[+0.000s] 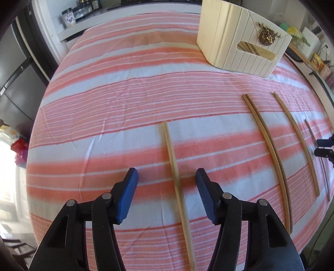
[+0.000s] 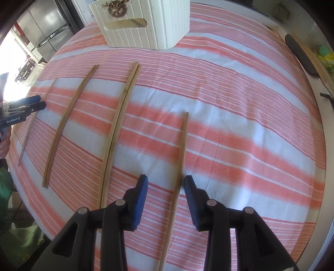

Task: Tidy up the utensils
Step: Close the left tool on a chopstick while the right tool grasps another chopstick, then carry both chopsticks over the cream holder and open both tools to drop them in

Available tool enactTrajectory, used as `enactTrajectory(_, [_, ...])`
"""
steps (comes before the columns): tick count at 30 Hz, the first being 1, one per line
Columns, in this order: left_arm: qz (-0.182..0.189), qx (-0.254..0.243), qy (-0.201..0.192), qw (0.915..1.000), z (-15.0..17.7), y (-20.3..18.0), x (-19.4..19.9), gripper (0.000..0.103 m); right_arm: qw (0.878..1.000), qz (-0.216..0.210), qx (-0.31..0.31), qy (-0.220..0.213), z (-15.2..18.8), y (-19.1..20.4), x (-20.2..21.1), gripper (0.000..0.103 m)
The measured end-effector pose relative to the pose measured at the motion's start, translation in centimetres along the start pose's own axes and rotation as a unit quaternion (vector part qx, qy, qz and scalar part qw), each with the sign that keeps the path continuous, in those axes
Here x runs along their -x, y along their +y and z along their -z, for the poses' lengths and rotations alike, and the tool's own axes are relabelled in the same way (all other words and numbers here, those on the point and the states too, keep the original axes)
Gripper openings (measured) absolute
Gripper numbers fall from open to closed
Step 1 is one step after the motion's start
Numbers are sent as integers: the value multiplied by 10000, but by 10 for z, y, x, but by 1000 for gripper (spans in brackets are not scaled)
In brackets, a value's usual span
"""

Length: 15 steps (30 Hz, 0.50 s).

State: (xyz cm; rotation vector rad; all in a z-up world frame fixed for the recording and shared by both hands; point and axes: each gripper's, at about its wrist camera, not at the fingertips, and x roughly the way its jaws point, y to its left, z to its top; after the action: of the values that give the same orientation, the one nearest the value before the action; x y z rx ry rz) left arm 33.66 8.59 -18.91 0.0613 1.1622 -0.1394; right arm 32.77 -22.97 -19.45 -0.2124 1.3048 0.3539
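Several wooden chopsticks lie on a pink and white striped cloth. In the left wrist view my left gripper is open, its blue pads either side of one chopstick. A touching pair and a single chopstick lie to the right. In the right wrist view my right gripper is open around another chopstick; the pair and a single one lie to its left. A cream slatted box holding chopsticks stands at the back; it also shows in the right wrist view.
The left gripper shows at the left edge of the right wrist view over a thin chopstick. A jar stands on a ledge behind the table. A dark handle lies at the right edge. A fridge stands back left.
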Motion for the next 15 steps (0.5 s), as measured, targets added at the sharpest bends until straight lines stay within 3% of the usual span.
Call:
enactTrajectory(3, [-64, -12, 58, 10000, -10, 2, -4, 44, 9999, -41, -83, 41, -20, -3, -5, 37])
enactTrajectory(5, [-83, -52, 67, 9999, -12, 1, -4, 20, 9999, -27, -133, 26, -34, -5, -9, 35])
enactTrajectory(7, [-127, -101, 32, 9999, -14, -2, -5, 7, 9999, 113, -122, -15, -46, -6, -13, 24])
enactTrajectory(8, [-175, -118, -1, 9998, -14, -3, -4, 6, 9997, 213, -102, -28, -51, -6, -14, 8])
enactTrajectory(11, [-179, -20, -227, 9996, -10, -3, 6, 4, 9993, 102, -345, -113, -57, -12, -12, 6])
enactTrajectory(15, [-79, 131, -843, 9963, -1, 0, 52, 4, 9958, -120, -478, -771, -47, -16, 23, 6])
